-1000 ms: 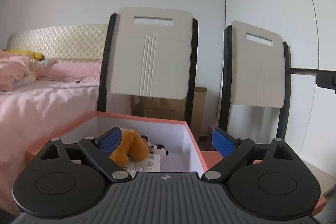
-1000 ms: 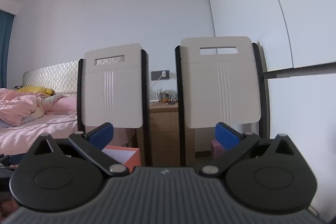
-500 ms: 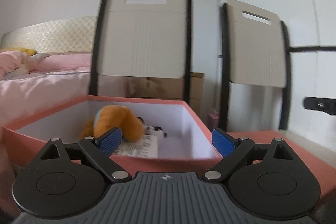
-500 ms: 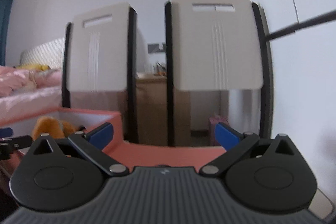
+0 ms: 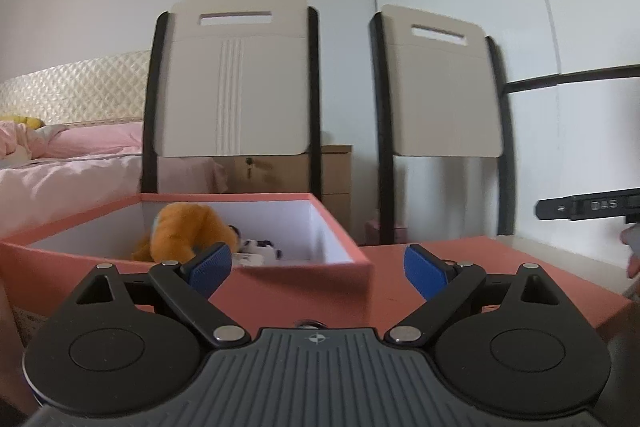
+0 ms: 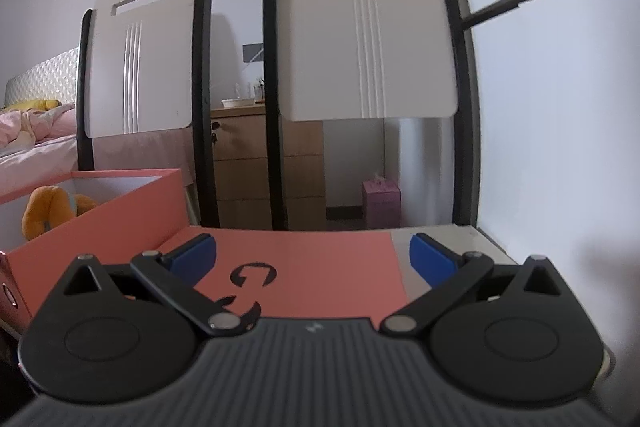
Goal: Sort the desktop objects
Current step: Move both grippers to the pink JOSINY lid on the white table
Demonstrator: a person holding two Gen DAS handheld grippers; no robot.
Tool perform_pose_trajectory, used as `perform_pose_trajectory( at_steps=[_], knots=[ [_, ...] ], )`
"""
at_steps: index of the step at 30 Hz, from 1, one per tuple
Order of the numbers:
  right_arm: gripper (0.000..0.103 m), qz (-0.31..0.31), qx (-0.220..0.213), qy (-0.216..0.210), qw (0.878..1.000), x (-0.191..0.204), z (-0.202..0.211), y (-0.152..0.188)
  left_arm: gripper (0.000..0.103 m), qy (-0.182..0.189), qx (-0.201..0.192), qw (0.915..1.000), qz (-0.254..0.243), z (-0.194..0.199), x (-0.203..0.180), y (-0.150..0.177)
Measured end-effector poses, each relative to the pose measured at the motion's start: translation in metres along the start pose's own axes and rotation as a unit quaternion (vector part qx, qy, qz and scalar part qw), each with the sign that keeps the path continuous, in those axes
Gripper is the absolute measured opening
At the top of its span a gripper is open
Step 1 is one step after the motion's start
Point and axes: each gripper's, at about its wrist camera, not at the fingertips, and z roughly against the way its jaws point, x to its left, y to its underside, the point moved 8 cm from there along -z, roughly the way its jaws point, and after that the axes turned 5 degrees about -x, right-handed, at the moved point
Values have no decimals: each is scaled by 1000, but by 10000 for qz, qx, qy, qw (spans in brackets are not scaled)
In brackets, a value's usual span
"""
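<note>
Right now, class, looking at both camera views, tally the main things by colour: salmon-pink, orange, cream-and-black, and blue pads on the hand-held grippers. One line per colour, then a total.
Salmon-pink: 2, the open box and the flat lid beside it
Orange: 1, the plush toy inside the box
Cream-and-black: 2, folding chairs
Blue: 4, two pads on the left hand-held gripper, two on the right hand-held gripper
Total: 9

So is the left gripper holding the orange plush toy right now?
No, the left gripper is open and empty; the orange plush toy lies inside the box.

Two chairs (image 5: 236, 79); one box (image 5: 256, 283) (one plush (image 5: 184, 233)).
</note>
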Motion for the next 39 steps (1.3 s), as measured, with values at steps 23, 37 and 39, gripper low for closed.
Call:
perform_pose_trajectory(
  at_steps=[23, 37, 39],
  knots=[
    [103, -556, 1009, 164, 9932, -54, 31, 51, 95, 614, 749, 9951, -179, -5, -31, 64],
    [103, -912, 1553, -323, 9831, -38, 25, 80, 95, 1088, 1220, 9838, 731, -15, -25, 75],
    [103, -908, 1599, -352, 9823, -35, 25, 82, 95, 1178, 1347, 9798, 896, -17, -24, 77]
  ],
)
